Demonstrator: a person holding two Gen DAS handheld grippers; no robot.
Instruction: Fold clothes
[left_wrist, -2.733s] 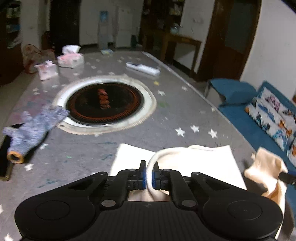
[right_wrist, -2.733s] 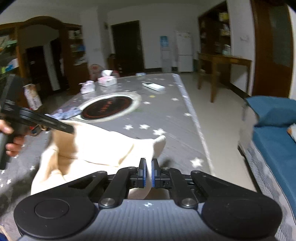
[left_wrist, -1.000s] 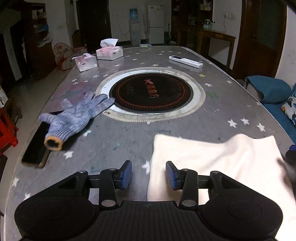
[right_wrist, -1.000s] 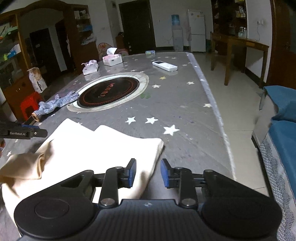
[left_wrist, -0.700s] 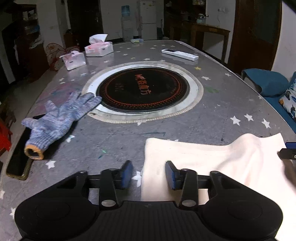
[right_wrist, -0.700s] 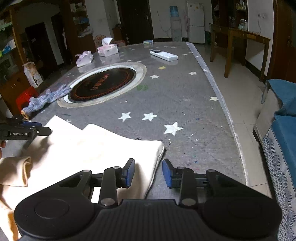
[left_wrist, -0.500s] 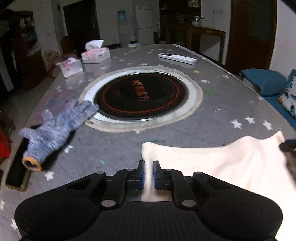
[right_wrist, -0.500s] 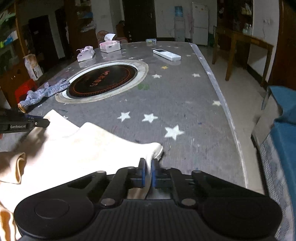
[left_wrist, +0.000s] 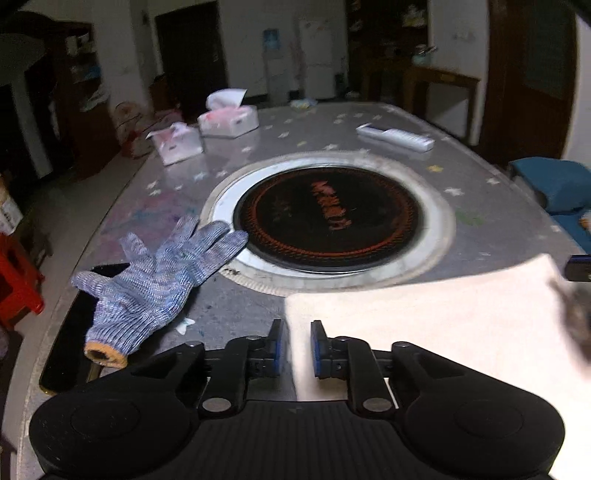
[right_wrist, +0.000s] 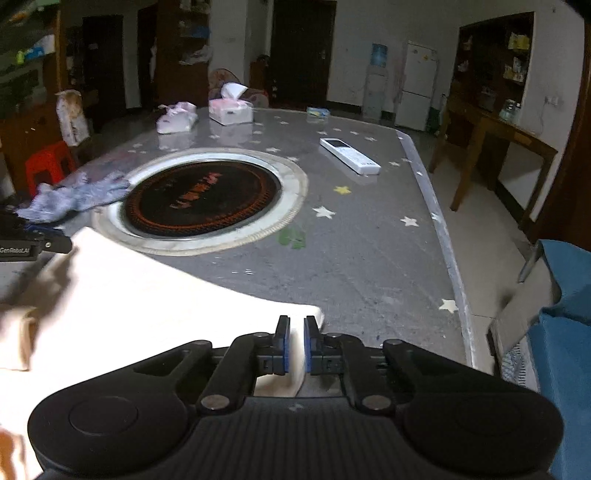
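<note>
A cream garment (left_wrist: 424, 317) lies flat on the grey star-patterned table (left_wrist: 229, 314), just short of the round hotplate. In the left wrist view my left gripper (left_wrist: 294, 343) stands at the garment's left corner, its jaws a little apart with the cloth edge between them. In the right wrist view the garment (right_wrist: 147, 302) spreads to the left, and my right gripper (right_wrist: 294, 343) holds its right corner, jaws nearly closed on the cloth. The left gripper's tip (right_wrist: 44, 242) shows at the far left.
A round black hotplate (left_wrist: 328, 218) is set in the table's middle. A blue knit glove (left_wrist: 159, 273) lies on a black phone (left_wrist: 70, 332) at left. Two tissue boxes (left_wrist: 227, 120) and a white remote (left_wrist: 395, 136) lie farther back. A blue sofa (right_wrist: 565, 332) stands beyond the table's right edge.
Both grippers carried the garment's corners forward toward the hotplate and laid the cloth flat. The jaws, shut on the cloth half a second ago, have opened slightly, the left more.
</note>
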